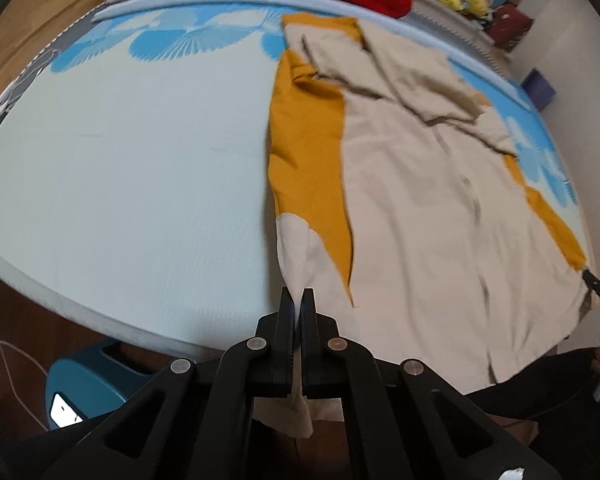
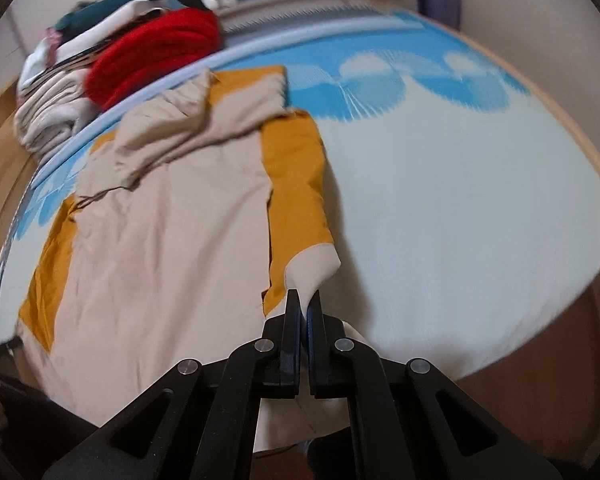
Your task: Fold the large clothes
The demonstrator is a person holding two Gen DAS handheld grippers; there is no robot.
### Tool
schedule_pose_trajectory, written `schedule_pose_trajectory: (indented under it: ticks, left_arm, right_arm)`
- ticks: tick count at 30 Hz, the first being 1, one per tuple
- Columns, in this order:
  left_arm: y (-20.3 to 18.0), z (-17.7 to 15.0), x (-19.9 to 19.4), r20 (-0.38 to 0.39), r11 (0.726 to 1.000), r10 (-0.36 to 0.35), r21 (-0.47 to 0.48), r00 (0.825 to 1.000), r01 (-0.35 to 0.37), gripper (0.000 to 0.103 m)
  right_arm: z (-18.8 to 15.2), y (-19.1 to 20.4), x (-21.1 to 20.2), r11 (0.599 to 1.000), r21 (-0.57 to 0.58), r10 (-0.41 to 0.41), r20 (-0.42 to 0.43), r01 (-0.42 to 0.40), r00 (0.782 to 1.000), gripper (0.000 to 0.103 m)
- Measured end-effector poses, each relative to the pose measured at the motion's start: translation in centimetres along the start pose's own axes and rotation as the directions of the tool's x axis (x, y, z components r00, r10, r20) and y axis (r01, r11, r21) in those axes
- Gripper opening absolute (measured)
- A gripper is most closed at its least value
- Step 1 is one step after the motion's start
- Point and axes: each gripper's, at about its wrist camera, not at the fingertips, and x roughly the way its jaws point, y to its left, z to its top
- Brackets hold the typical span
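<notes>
On bed, both grippers pinching garment (image 1: 420, 200)

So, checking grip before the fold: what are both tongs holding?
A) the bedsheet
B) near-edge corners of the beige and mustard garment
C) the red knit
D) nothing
B: left tongs and right tongs are each shut on a corner of the beige and mustard garment.

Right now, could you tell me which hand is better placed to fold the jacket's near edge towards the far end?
Neither alone: the left gripper and right gripper each pinch a near corner of the jacket, so both should probably carry it together.
</notes>
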Motion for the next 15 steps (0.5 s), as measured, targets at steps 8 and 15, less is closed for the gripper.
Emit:
schedule_pose_trajectory:
  ticks: [8,15]
  left_arm:
    - [0.6,1.3,-3.8,0.042,0.993,-0.116,0.027,0.992,0.115,0.0]
    - [1.1,0.3,-7.2,0.048,0.974,-0.222,0.048,0.974,0.22,0.0]
  right_arm:
    - [1.2,-0.9,-2.3,0.995,0.052,0.08,0.051,-0.083,0.995,0.002]
    - [1.6,-1.5,-5.9,0.99,0.055,0.126,0.097,-0.131,0.987,0.002]
